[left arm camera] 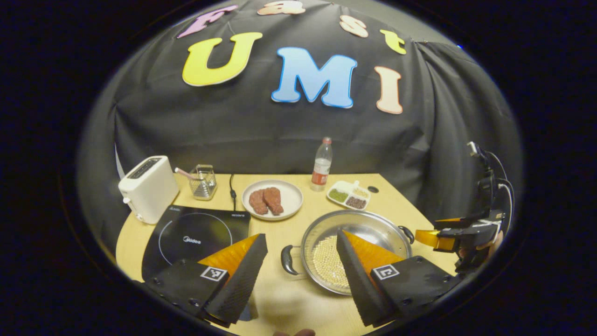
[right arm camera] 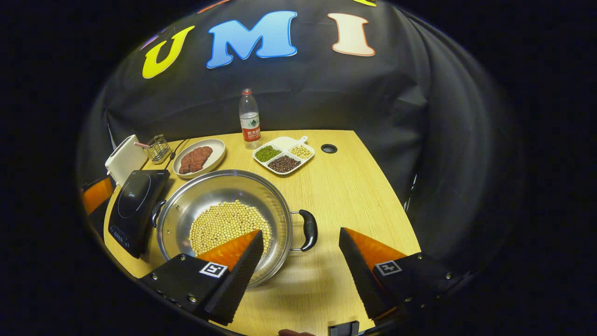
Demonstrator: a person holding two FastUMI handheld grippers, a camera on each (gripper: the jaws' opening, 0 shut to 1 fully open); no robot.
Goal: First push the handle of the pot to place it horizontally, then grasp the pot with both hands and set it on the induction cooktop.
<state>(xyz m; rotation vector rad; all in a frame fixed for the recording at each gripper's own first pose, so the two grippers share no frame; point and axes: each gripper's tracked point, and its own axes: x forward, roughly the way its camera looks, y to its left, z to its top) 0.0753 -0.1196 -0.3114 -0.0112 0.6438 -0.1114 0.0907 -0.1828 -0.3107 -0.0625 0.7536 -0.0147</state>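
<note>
A steel pot (left arm camera: 364, 228) (right arm camera: 224, 186) holding yellow beans sits on the wooden table, right of the black induction cooktop (left arm camera: 196, 233) (right arm camera: 135, 205). Its two black handles lie left and right of it: one handle (left arm camera: 288, 260) lies between my left gripper's fingers and below them, the other handle (right arm camera: 308, 230) lies between my right gripper's fingers. My left gripper (left arm camera: 302, 240) is open, hovering over the pot's left rim. My right gripper (right arm camera: 301, 235) is open above the pot's right side. In the left gripper view the right gripper (left arm camera: 466, 233) shows at the far right.
At the back stand a white toaster (left arm camera: 148, 187), a wire basket (left arm camera: 203, 182), a plate of red meat (left arm camera: 273, 199) (right arm camera: 199, 157), a water bottle (left arm camera: 322, 164) (right arm camera: 249, 119) and a divided dish of beans (left arm camera: 349, 194) (right arm camera: 283, 155). A cable hole (right arm camera: 329, 148) lies far right.
</note>
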